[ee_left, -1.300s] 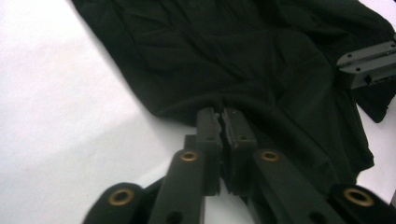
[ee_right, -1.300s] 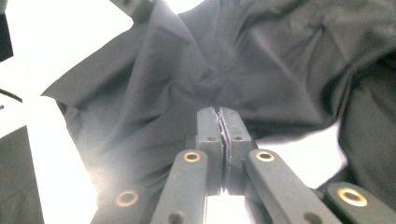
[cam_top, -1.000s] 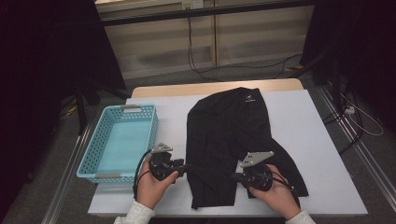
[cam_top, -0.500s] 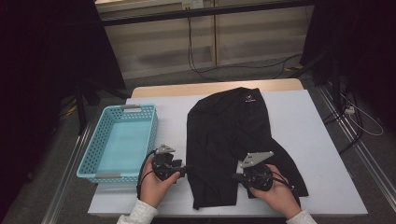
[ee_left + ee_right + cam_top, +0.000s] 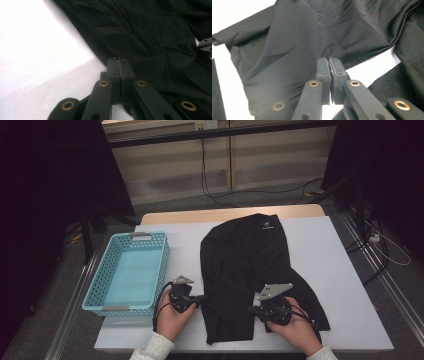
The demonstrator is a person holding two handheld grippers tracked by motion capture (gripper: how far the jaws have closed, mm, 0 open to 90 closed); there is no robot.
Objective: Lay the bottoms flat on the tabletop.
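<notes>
High view: from above the person's side, facing forward and down on the whole table (image 5: 345,285).
Left gripper view: very near, along its jaws, at the black garment (image 5: 155,32) edge.
Right gripper view: equally near, over folds.
Shared: the garment.

- The garment (image 5: 250,275) is plain black, with a small white logo (image 5: 268,225) on the part lying farthest from the basket's near end.
- The basket (image 5: 131,272), left of the garment, is light turquoise, with a pattern of small holes in its walls.
- The table (image 5: 340,285) under the garment is white.
- The left gripper (image 5: 201,298) and the right gripper (image 5: 251,310) are black, each topped by a grey plate.
- The sleeves beside the garment's near edge are white.
</notes>
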